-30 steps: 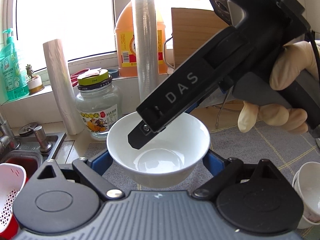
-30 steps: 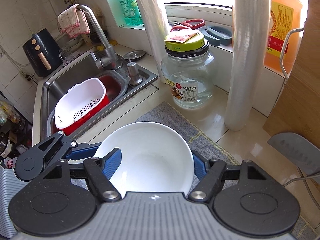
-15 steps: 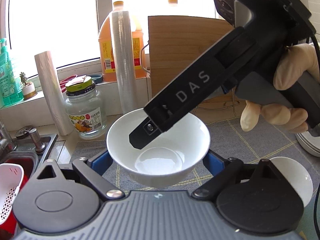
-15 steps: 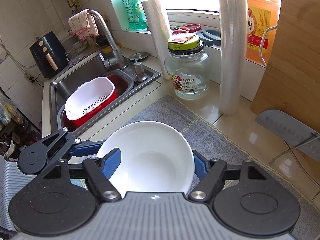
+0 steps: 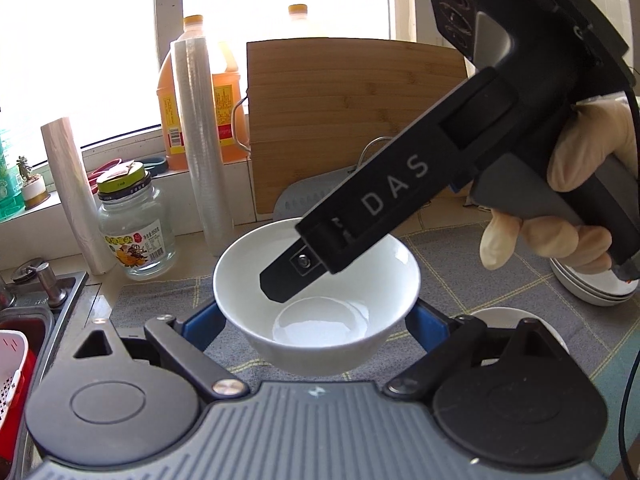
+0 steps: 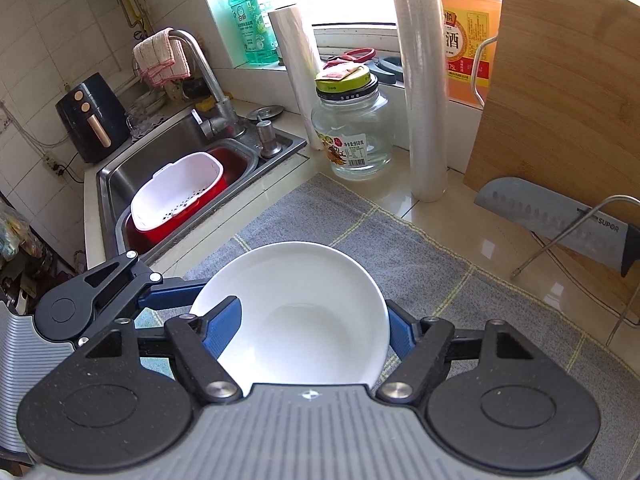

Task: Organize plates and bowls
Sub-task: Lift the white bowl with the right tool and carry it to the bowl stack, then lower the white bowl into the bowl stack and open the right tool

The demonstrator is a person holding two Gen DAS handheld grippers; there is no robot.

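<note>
Bowl (image 5: 316, 300): white, glazed, deep; held in the air over the grey mat (image 5: 472, 276) on the table, at the centre of both wrist views.
Left gripper (image 5: 316, 316): jaws spread wide and clamped on the bowl's outer wall at 9 and 3 o'clock.
Right gripper (image 6: 306, 328): jaws pinching the same bowl's rim, one pad inside at 9 o'clock, the other outside at 3; they have just been easing open slightly with the rim between them.
Handling: looks stiff, slick and breakable; probably light. Safest hold is across the wall below the rim, as the left jaws have it.
Nearby crockery: stacked plates (image 5: 592, 288) at 3 o'clock in the left view, another white bowl (image 5: 516, 320) just beside them.
Edges: sink (image 6: 168, 160) at 10 o'clock; glass jar (image 6: 352, 128), film roll (image 6: 420, 80) and knife (image 6: 552, 216) from 12 to 2.
Open room: bare mat ahead and to the right.
</note>
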